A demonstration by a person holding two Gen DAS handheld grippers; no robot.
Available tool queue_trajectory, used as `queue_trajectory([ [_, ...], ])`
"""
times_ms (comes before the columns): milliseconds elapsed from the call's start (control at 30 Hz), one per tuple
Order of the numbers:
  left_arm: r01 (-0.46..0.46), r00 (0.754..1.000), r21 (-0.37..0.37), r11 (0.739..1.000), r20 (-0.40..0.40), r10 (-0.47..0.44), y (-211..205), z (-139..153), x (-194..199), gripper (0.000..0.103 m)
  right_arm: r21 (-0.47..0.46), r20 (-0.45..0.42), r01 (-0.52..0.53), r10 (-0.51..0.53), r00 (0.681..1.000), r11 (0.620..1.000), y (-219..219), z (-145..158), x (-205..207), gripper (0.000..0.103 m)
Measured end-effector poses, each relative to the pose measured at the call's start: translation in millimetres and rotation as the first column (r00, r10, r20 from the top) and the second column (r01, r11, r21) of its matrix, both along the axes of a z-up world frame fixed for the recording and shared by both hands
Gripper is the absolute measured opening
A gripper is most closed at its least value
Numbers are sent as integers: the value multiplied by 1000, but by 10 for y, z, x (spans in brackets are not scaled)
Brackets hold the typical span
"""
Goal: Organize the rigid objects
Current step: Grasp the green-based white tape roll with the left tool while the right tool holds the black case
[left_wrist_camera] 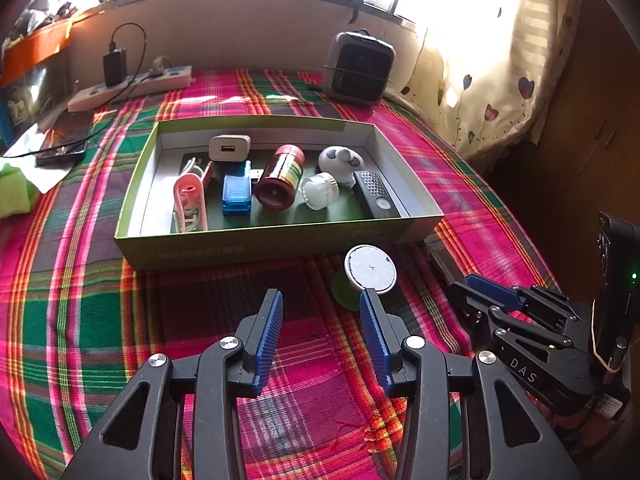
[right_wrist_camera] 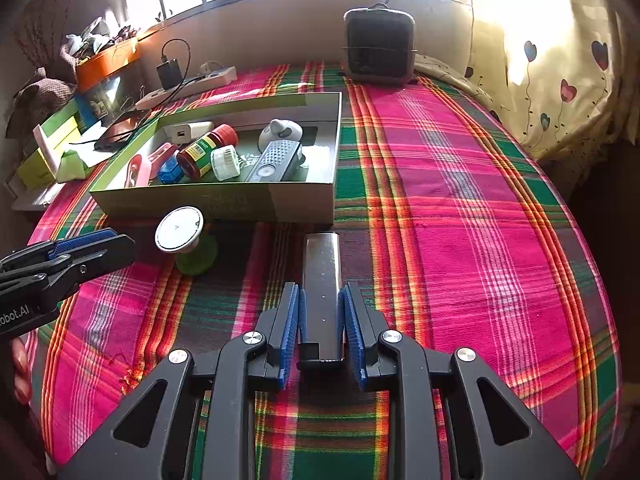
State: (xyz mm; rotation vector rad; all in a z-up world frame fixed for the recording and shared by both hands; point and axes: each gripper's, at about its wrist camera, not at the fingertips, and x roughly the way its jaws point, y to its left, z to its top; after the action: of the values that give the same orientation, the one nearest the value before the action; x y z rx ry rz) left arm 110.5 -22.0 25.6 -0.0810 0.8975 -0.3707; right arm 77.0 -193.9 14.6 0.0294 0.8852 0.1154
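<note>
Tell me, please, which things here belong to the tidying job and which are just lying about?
Job: green box with items already inside, green-based round lid piece, dark metal bar between the right gripper fingers, open left gripper.

Lying about: power strip, small heater, phone, curtain.

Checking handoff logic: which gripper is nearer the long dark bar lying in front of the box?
Right. The right gripper has the dark bar between its fingers, pads flanking its near end. The left gripper hangs open off to the bar's left, nearer the white-topped spool.
</note>
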Motion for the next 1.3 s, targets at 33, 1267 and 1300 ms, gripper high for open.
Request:
queue_trajectory([
  [33, 6, 1000, 2, 1000, -1, -6, -27, -1, 7, 40, 1, 1, 3, -3, 1000, 1000, -21, 1, -5, 25],
  [1267, 9, 1000, 103, 995, 1, -9, -403, -113, 253, 44, 49, -2, 19, -19, 1000, 999, -240, -1, -35, 25],
  [1300, 6, 1000, 105, 994, 2, -6, -402, -114, 252, 44, 48, -2, 19, -19, 1000, 999, -240, -1, -34, 25],
])
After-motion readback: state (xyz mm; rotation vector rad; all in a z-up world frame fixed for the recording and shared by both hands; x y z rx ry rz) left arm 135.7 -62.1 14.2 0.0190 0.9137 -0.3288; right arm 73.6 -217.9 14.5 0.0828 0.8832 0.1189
